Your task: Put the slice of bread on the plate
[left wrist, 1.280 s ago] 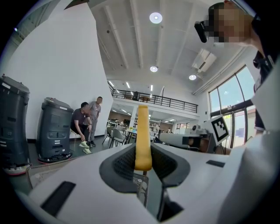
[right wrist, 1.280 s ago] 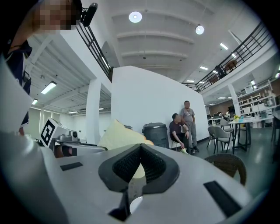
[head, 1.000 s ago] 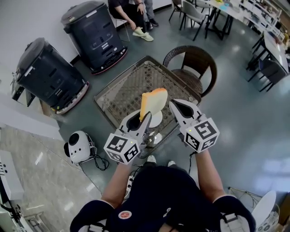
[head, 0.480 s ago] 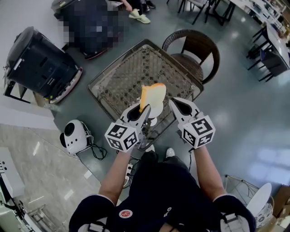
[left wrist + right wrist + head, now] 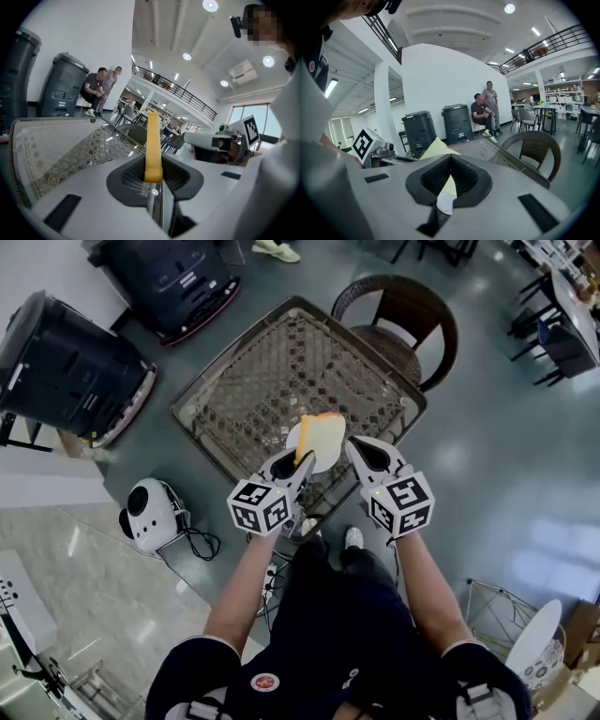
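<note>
Wicker-weave tabletop (image 5: 272, 390) fills the middle of the head view, with a chair (image 5: 405, 329) on its far side and two dark bins (image 5: 66, 362) off to the left. A white plate (image 5: 323, 466) sits close to the tabletop's near edge. The bread (image 5: 320, 432) lines up over the plate from here. It stands on edge, gripped at its lower end by our left claw (image 5: 302, 463). We can't tell whether the bread touches the plate. Our right claw (image 5: 357, 449) is just beside the plate's right rim, apart from the bread.

Left gripper view: the jaws are partly open, with the pads clamped on both faces of the bread (image 5: 153, 140). We see the slice edge-on and upright, sticking out past the tips of the left claw (image 5: 153, 169). The tabletop (image 5: 70, 145) lies below and to the left. The right claw (image 5: 187, 138) pokes in from the right, about level with the slice. Two people (image 5: 99, 89) are by the bins (image 5: 63, 86) in the background.

Right gripper view: the right claw (image 5: 450, 164) shows only a thin gap between its jaws, with nothing gripped. Pale bread shows through the gap. A corner of the bread (image 5: 435, 147) peaks just beyond the tips, left of centre. The chair (image 5: 535, 145) is at right and the tabletop (image 5: 485, 149) is ahead.
</note>
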A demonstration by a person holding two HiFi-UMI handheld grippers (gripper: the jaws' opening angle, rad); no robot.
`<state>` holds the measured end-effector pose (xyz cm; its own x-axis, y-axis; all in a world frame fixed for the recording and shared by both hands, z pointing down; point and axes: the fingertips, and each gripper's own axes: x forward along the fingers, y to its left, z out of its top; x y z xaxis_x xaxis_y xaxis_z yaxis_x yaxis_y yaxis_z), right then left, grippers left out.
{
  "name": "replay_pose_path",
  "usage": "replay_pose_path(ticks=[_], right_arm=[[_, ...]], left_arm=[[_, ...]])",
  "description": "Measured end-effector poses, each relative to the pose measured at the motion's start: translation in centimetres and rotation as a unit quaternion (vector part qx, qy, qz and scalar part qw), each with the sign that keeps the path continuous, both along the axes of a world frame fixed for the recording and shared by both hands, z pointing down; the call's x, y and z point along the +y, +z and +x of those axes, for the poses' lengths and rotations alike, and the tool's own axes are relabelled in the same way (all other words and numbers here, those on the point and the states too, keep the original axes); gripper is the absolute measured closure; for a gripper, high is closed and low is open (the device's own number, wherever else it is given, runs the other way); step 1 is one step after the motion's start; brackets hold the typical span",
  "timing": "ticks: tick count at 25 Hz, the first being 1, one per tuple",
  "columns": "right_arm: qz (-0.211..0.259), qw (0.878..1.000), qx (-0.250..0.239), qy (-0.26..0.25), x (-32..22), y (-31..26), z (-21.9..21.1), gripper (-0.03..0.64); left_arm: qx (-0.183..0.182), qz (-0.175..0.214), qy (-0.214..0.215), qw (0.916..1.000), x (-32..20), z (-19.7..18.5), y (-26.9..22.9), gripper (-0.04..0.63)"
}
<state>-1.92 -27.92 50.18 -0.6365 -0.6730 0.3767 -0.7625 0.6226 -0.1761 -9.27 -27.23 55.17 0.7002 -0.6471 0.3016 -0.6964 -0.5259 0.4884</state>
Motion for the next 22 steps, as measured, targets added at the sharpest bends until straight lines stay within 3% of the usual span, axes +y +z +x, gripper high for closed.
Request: replay_pose_path(ticks=[12,22], right_arm=[[-0.046,0.999,0.015,0.018,0.9,3.8,0.2,0.611],[-0.058,0.998,0.015,0.017,1.1,4.4,0.6,0.611]], left_arm=[[0.025,-0.097,0.008,0.9949,-1.0,0.3,8.0,0.506],[0.028,-0.140,-0.001,0.9898,-1.0,0.3,10.9,0.506]])
